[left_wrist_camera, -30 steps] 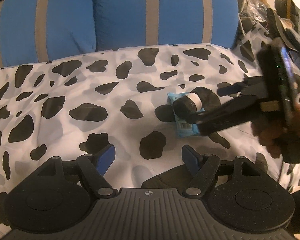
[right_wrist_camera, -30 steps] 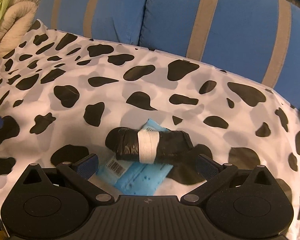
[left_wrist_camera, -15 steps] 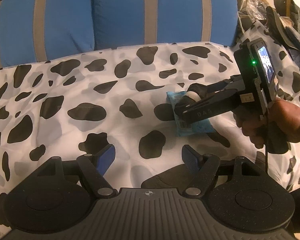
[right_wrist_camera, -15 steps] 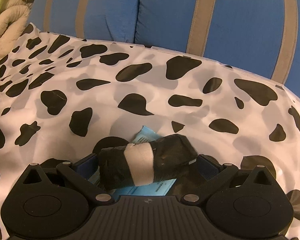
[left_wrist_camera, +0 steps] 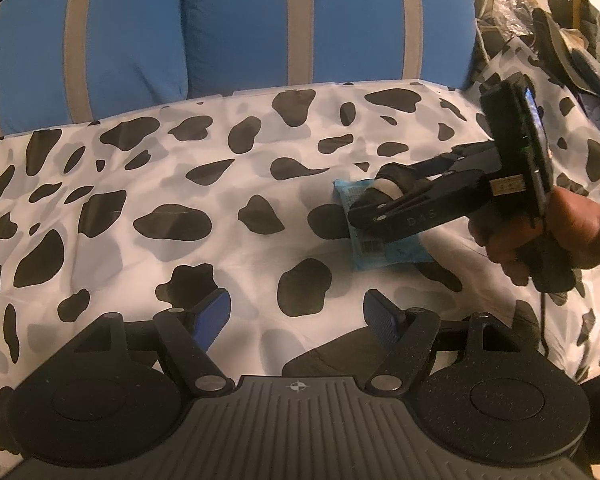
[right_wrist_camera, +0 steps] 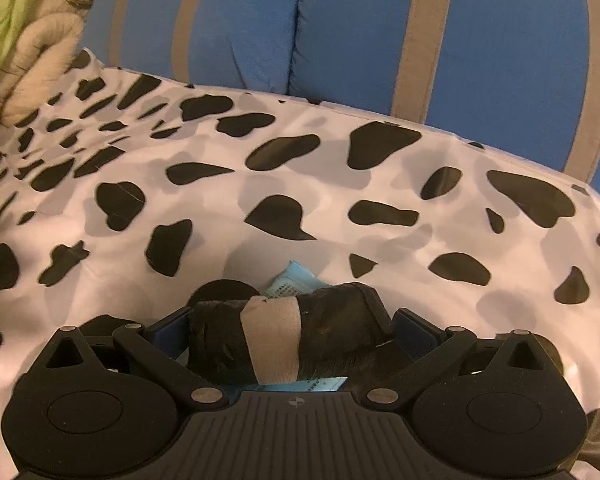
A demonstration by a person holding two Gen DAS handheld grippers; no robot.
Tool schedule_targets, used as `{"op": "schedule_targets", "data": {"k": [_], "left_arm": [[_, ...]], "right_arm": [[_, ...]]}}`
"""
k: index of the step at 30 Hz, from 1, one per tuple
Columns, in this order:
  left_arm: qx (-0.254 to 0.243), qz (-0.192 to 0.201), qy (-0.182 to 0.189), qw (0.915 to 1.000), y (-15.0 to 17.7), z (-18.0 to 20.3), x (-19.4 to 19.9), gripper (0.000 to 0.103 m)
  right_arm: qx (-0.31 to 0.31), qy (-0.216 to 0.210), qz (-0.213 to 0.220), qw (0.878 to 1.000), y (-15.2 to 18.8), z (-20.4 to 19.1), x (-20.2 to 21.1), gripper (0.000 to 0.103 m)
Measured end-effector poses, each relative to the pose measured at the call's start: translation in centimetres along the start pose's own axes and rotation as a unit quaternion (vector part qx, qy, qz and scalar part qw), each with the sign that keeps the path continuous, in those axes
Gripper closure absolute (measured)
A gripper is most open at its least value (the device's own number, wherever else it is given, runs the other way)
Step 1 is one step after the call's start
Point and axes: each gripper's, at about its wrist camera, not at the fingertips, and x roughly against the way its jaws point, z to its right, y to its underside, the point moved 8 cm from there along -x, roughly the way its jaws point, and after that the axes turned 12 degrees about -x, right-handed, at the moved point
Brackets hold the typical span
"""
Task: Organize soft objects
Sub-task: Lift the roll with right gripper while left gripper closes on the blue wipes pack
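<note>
1. Right now the black roll (right_wrist_camera: 284, 340), a soft bundle bound round its middle by a pale band (right_wrist_camera: 274, 340), lies on top of a light blue packet (left_wrist_camera: 384, 240), and both rest on the cow-print cover (left_wrist_camera: 220, 184) in front of the blue striped cushions (left_wrist_camera: 240, 28).
2. Seen from its own camera, the right gripper (right_wrist_camera: 290, 336) straddles the roll lengthwise, one blue pad at each end; the pads look to be against the ends, but I cannot tell whether the jaws are clenched on it or only bracketing it.
3. Nearer than the roll and off to its left, the left gripper (left_wrist_camera: 296, 314) hangs over bare cover with its jaws released and nothing between them.
4. Judging by its look, the roll is light and squashy, probably fabric, so it should give under the pads and not slip; the band holds it together.
5. End-to-end pressure may buckle it, so a hold across the banded middle seems the firmer choice.
6. Beneath the roll, the packet appears thin, smooth and slick, and could drag along or slide off as the roll lifts.
7. No basket, box or other container shows near the roll, so where it belongs cannot be told.
</note>
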Motion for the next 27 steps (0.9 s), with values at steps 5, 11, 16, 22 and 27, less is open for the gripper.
{"op": "schedule_targets", "data": {"k": [5, 11, 16, 22, 27], "left_arm": [[-0.001, 0.002, 0.001, 1.0, -0.2, 0.2, -0.1, 0.03], [-0.002, 0.001, 0.001, 1.0, -0.2, 0.4, -0.4, 0.03], [-0.007, 0.007, 0.004, 0.9999, -0.6, 1.0, -0.5, 0.03], [-0.018, 0.009, 0.006, 0.9998, -0.7, 1.8, -0.9, 0.03], [-0.017, 0.015, 0.006, 0.9997, -1.1, 2.2, -1.2, 0.03]], "right_arm": [[0.013, -0.004, -0.014, 1.0, 0.4, -0.6, 0.2, 0.015], [0.002, 0.006, -0.012, 1.0, 0.1, 0.0, 1.4, 0.019], [0.0, 0.02, -0.006, 1.0, -0.8, 0.2, 3.5, 0.019], [0.006, 0.049, -0.012, 0.999, -1.1, 0.6, 6.1, 0.019], [-0.006, 0.082, -0.024, 0.996, -0.4, 1.8, 7.8, 0.019]]}}
